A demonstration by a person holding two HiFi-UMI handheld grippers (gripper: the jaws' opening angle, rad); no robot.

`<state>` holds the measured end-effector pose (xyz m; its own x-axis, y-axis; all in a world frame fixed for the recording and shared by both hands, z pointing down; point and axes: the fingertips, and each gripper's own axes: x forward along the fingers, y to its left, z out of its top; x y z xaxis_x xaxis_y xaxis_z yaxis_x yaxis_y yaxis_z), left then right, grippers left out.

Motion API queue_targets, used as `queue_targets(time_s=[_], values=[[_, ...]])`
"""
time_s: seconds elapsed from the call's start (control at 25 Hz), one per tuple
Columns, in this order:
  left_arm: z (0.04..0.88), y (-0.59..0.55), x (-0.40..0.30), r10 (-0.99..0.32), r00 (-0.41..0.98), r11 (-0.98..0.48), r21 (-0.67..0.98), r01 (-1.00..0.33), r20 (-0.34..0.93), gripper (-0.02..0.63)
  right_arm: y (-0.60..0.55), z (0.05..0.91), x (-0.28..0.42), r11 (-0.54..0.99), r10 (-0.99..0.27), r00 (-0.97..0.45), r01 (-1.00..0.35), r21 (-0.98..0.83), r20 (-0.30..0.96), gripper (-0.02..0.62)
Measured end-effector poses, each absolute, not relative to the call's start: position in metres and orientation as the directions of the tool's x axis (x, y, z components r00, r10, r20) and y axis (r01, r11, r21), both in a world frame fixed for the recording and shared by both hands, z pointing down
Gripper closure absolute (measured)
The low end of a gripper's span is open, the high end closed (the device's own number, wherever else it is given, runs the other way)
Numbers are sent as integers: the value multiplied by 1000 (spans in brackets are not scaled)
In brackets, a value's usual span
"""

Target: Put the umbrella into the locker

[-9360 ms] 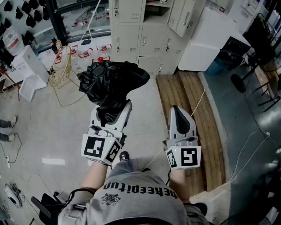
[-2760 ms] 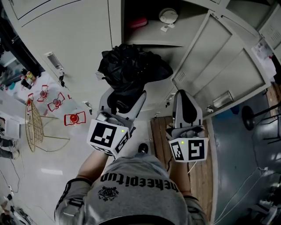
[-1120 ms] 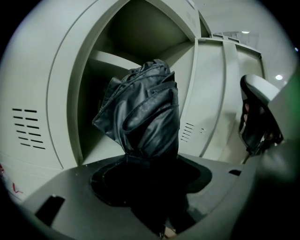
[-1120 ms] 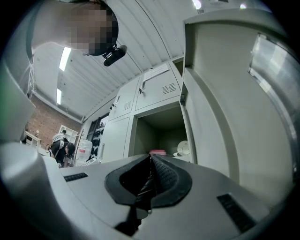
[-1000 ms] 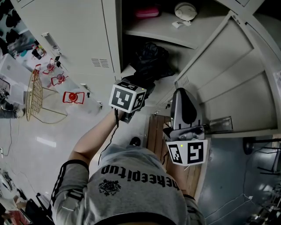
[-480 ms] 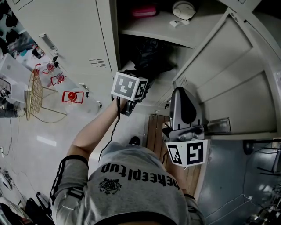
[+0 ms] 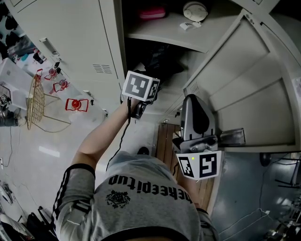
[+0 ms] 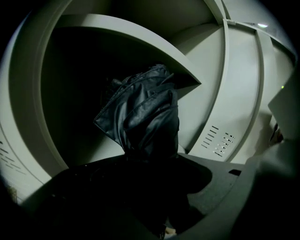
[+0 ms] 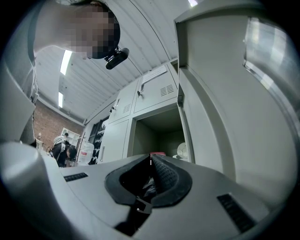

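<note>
Head view: we see umbrella (image 7: 158, 60), black and bunched, inside locker (image 7: 113, 52), in compartment under shelf (image 7: 164, 36). Left gripper (image 8: 149, 161) fingers clamped on its near end. Right gripper (image 9: 150, 159) fingers pressed together, empty, beside open door (image 7: 244, 84). We judge umbrella light, floppy slick cloth over stiff core; best hold on core, not loose fabric. Shelf edge and door crowd opening. Pink item (image 7: 153, 12) and white round item (image 7: 194, 9) on shelf above, apart from umbrella.
</note>
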<state>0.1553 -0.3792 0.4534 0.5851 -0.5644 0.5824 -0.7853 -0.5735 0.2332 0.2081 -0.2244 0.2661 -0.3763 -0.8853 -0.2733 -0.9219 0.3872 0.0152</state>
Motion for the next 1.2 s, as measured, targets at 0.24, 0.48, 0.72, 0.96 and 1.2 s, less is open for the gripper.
queue_targets(time_s=[0.24,0.48,0.72,0.96,1.2], values=[[452,-394,159,-580,556,-566,197,-801,596,339,-227,267,209,391,-884,-379,-920,14,-272,584],[454,-403,165,-569,552,-555,210,-805,610,337,-229,267,208,395,-883,-384,-918,13,-271,584],[455,-412,171,-568,551,-549,218,-807,612,337,-230,268,209,397,-884,-385,-918,11,-267,584],[453,-423,178,-573,553,-540,229,-810,605,337,-229,269,208,406,-880,-396,-914,16,-263,584],[457,-435,183,-568,546,-536,227,-813,616,337,-230,270,212,399,-885,-389,-917,13,-256,584]])
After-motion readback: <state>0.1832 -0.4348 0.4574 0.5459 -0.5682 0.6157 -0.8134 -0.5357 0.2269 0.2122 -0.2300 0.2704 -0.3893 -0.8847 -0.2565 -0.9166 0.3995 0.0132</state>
